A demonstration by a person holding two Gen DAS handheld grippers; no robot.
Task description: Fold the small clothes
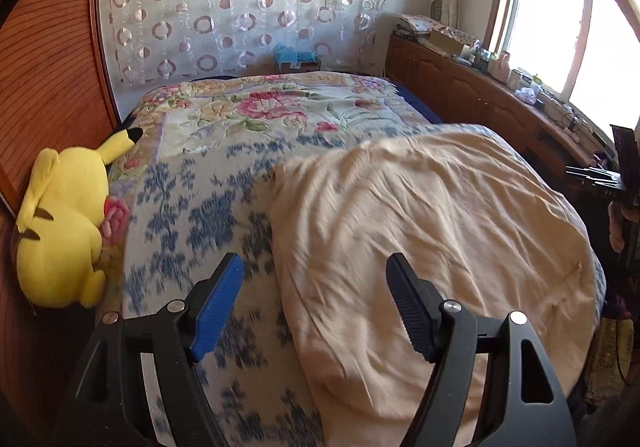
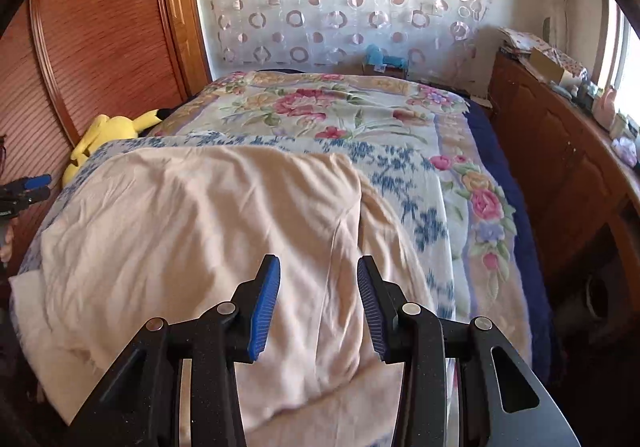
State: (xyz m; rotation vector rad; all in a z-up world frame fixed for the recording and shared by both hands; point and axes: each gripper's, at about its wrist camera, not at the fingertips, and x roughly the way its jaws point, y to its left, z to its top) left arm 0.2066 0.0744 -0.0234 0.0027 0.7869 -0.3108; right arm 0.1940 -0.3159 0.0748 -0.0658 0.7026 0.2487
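Observation:
A cream garment [image 1: 420,227] lies spread and wrinkled on the near end of the bed, folded over into a rough rectangle. My left gripper [image 1: 315,259] hovers over the garment's left edge, open, with nothing between its blue pads. The cream garment [image 2: 200,227] fills the near middle of the right wrist view. My right gripper [image 2: 318,261] hangs above the garment's right part near a lengthwise crease, jaws apart and empty. The other gripper shows at each view's margin: the right gripper [image 1: 592,175] past the garment's right side, the left gripper [image 2: 36,185] at its left.
Under the garment lie a blue-patterned cover [image 1: 192,207] and a floral blanket [image 1: 260,107]. A yellow plush toy [image 1: 60,227] rests against the wooden wall panel [image 1: 52,87] on the left. A wooden cabinet [image 2: 560,151] with clutter runs under the window on the right.

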